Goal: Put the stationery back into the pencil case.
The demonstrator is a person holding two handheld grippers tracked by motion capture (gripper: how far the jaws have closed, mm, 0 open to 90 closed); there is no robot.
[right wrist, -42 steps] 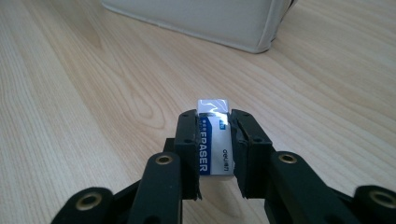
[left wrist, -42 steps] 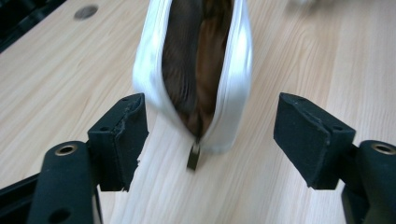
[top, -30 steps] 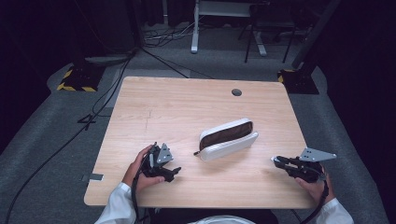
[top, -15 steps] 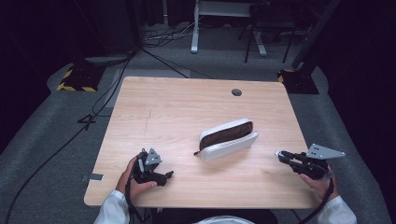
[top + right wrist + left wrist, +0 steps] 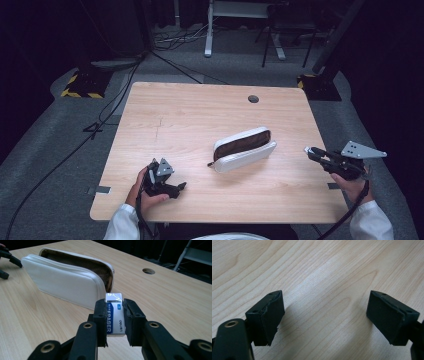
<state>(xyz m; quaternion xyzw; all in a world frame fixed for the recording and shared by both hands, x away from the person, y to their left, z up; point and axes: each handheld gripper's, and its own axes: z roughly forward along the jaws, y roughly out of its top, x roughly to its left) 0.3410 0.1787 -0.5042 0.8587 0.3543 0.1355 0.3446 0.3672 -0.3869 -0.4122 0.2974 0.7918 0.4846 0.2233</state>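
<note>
Right gripper point(image 5: 113, 315) fingers point(image 5: 100, 315) clamped on an eraser point(image 5: 114, 313), blue-and-white sleeve, held at the desk's right edge just short of the pouch; left gripper point(image 5: 324, 320) fingers point(image 5: 268, 315) spread wide, nothing between them, low over bare wood at front left; white pencil pouch point(image 5: 243, 149) unzipped, brown lining showing, mid-desk; light wood desk point(image 5: 200, 115) with cable hole point(image 5: 253, 99); grey floor, dark room, cables behind.

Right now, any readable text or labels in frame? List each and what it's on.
"ERASER": white letters on the blue band of the eraser, clamped in the right gripper.
"2B": small blue tag on the same eraser.
"deli": my best reading of the small brand print along its white edge.
White pencil case: no text visible.
</note>
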